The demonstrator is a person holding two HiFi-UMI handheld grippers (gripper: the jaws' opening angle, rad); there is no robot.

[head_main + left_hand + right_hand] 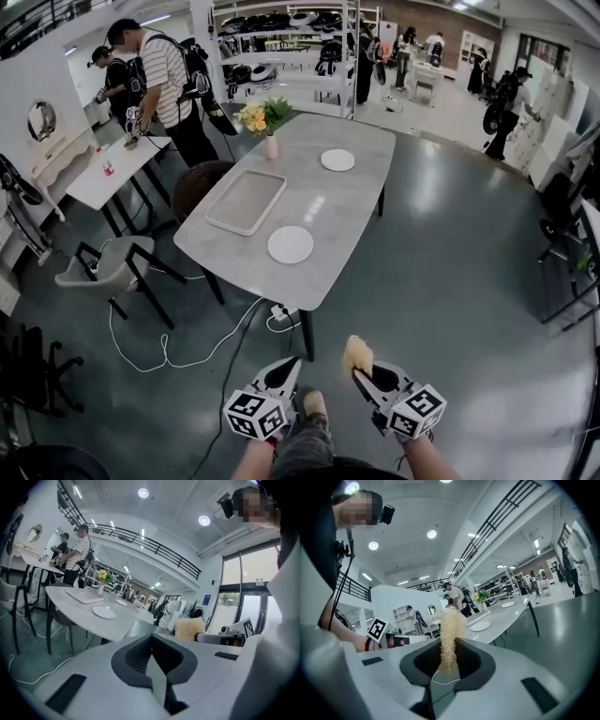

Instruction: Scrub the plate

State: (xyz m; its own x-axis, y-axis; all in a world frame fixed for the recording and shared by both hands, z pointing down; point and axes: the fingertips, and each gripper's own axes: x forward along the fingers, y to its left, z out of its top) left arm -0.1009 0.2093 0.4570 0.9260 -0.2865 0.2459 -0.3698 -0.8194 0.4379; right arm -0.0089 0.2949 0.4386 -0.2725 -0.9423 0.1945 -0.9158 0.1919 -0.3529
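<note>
Right claw (449, 645) clamps a fluffy yellow scrubber (451, 620); left claw (151, 638) clenched empty.

Left gripper (288, 365) seemingly closed — right gripper (365, 377) clamps sponge (357, 354).

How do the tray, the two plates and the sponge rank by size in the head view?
Largest: the tray.
Next: the near plate.
Then the far plate and the sponge, which look about alike.
Nearness makes this unsure: the plates may match, and the sponge sits closest to the camera.
</note>
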